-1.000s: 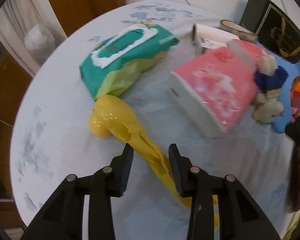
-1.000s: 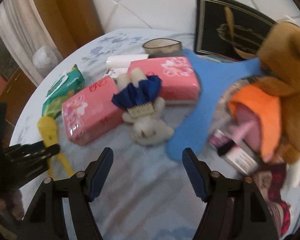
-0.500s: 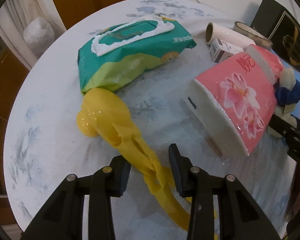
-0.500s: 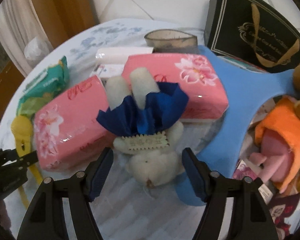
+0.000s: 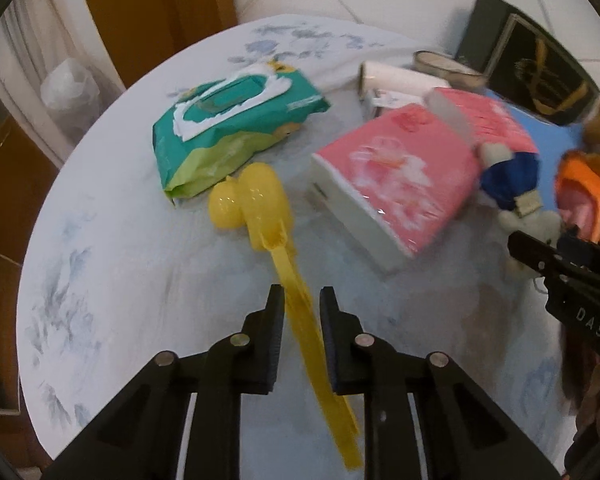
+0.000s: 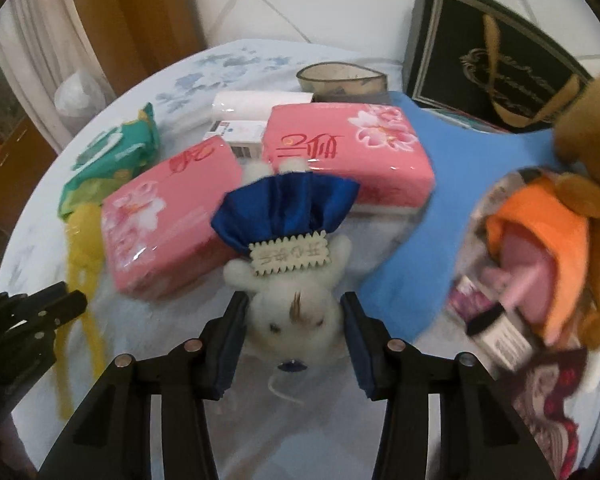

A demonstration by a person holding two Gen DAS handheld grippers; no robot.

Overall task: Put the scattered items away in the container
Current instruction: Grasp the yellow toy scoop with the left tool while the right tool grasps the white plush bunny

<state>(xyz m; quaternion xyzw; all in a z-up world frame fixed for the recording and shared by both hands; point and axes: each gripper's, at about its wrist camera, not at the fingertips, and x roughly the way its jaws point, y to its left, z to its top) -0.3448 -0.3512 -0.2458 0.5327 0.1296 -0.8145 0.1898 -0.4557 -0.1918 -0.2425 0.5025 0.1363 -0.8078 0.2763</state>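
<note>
My left gripper (image 5: pixel 302 300) has its jaws close on either side of the handle of a yellow plastic scoop (image 5: pixel 260 200) that lies on the round table. Whether the pads touch it I cannot tell. My right gripper (image 6: pixel 290 316) is open, its blue pads on either side of the head of a white plush toy with a blue skirt (image 6: pixel 288 300), not pressing it. The blue container (image 6: pixel 420 208) lies to the right, holding orange and brown plush toys (image 6: pixel 548 240).
Two pink tissue packs (image 6: pixel 168 216) (image 6: pixel 348 152), a green wipes pack (image 5: pixel 228 120), a white roll (image 6: pixel 260 102), a small box (image 6: pixel 240 136) and a bowl (image 6: pixel 340 80) sit on the table. A black gift bag (image 6: pixel 488 56) stands behind.
My left jaws have narrowed around the scoop handle. My right gripper has moved forward until its open jaws straddle the plush toy's head.
</note>
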